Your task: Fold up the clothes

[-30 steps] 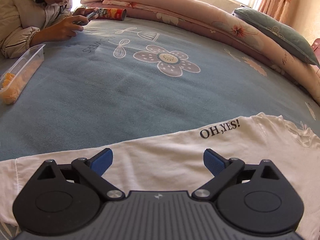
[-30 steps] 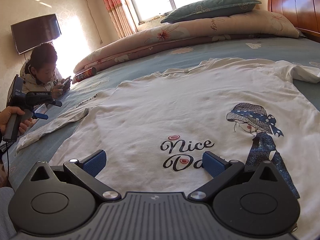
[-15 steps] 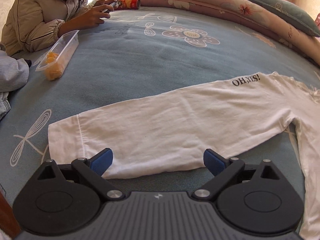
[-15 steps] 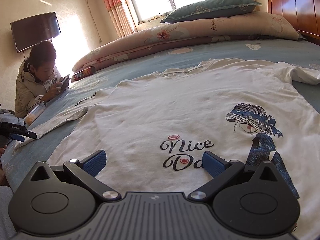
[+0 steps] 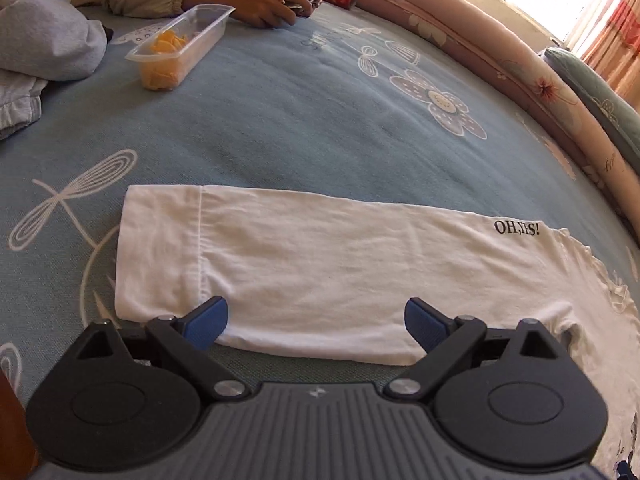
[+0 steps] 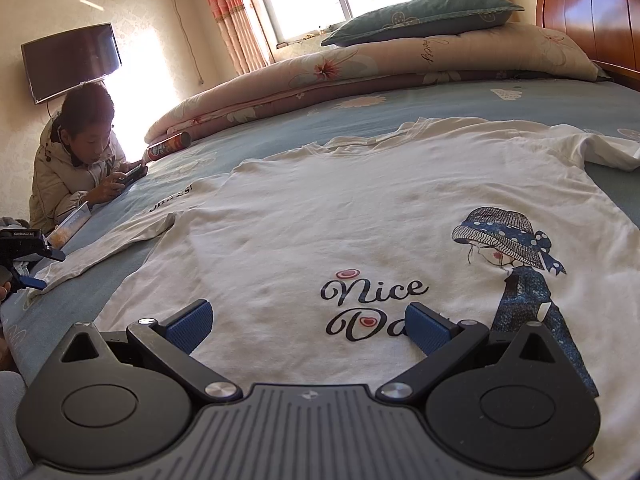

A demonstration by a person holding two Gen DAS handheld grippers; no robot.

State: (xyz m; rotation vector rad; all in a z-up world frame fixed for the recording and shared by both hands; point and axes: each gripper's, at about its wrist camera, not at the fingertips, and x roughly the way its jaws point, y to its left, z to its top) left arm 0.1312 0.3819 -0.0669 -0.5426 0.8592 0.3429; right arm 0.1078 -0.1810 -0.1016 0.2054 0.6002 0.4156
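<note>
Both sets of jaws are spread wide with nothing in them. The left gripper [image 5: 316, 322] hovers at the near edge of the long sleeve [image 5: 320, 268] printed "OH,YES!", the right gripper [image 6: 308, 326] over the "Nice Day" print. The white long-sleeve shirt [image 6: 360, 208] lies flat, front up, on the blue floral bedsheet [image 5: 280, 128]. Beyond it a clear tub of chips [image 5: 176, 52], a chips can [image 6: 168, 146], and a person [image 6: 76, 168] on a phone.
</note>
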